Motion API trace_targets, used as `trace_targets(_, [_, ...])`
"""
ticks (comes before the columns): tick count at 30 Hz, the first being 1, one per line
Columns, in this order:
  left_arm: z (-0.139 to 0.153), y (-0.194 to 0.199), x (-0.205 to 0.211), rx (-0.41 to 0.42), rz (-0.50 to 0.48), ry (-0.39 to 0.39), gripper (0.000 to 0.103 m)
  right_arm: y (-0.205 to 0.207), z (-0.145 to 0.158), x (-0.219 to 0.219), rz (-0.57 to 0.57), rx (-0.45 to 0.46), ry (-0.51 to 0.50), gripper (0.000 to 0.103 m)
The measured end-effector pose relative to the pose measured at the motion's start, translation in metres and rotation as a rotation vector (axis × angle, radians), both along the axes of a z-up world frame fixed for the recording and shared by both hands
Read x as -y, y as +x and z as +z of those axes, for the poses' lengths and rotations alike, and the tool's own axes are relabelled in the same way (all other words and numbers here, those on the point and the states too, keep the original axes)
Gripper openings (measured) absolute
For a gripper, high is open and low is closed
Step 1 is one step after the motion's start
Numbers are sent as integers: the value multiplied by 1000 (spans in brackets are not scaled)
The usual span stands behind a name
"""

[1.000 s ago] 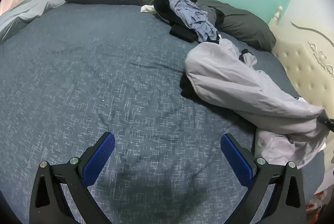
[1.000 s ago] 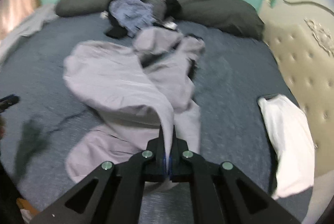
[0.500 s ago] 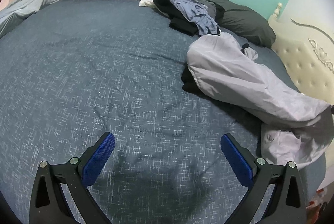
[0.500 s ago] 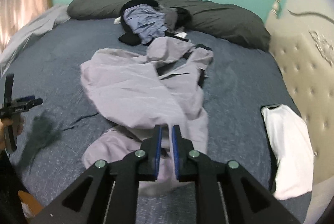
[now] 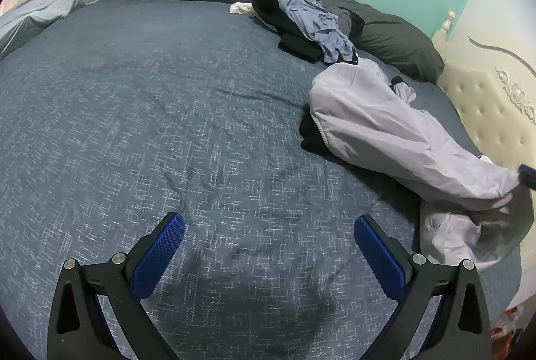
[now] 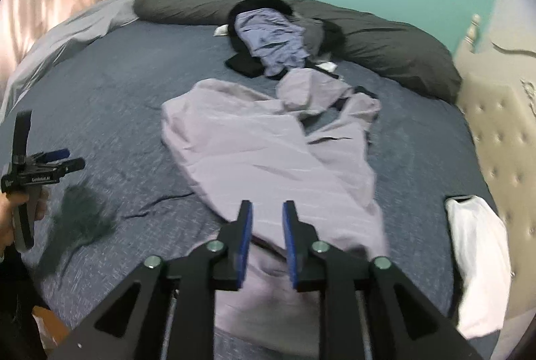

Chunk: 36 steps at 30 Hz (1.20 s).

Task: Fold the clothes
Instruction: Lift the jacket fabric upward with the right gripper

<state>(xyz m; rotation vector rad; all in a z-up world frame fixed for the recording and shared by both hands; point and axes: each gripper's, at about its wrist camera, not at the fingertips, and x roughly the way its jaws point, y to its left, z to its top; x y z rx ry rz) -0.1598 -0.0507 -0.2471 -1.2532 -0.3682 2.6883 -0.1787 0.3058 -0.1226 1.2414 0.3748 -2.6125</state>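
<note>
The bed (image 5: 160, 112) with its dark blue cover fills both views. A lilac garment (image 6: 268, 155) lies crumpled along its right half, stretching from near the edge to a far heap of dark clothes (image 5: 301, 21) (against the grey pillows). The left tongs (image 5: 268, 239) gape wide over bare cover. The right tongs (image 6: 267, 226) are opening above the garment, their pads off the cloth.
</note>
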Motion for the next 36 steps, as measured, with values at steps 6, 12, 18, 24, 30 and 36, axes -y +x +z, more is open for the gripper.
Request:
trace_targets(6, [-5, -1, 8, 12, 9, 5, 103, -18, -40, 53, 91, 50, 59, 43])
trace_targets(12, [-10, -3, 16, 25, 15, 10, 103, -37, -81, 97, 150, 64, 174, 51])
trace_targets(18, [-17, -4, 19, 35, 10, 13, 103, -57, -115, 112, 147, 71, 280, 51])
trace_targets(24, [-20, -9, 25, 43, 18, 19, 103, -71, -125, 105, 112, 67, 284, 10])
trace_targets(30, [-18, -8, 21, 36, 5, 18, 103, -66, -85, 94, 100, -32, 212, 1])
trace_targets(36, [-11, -1, 15, 35, -15, 39, 103, -47, -25, 92, 123, -129, 164, 1])
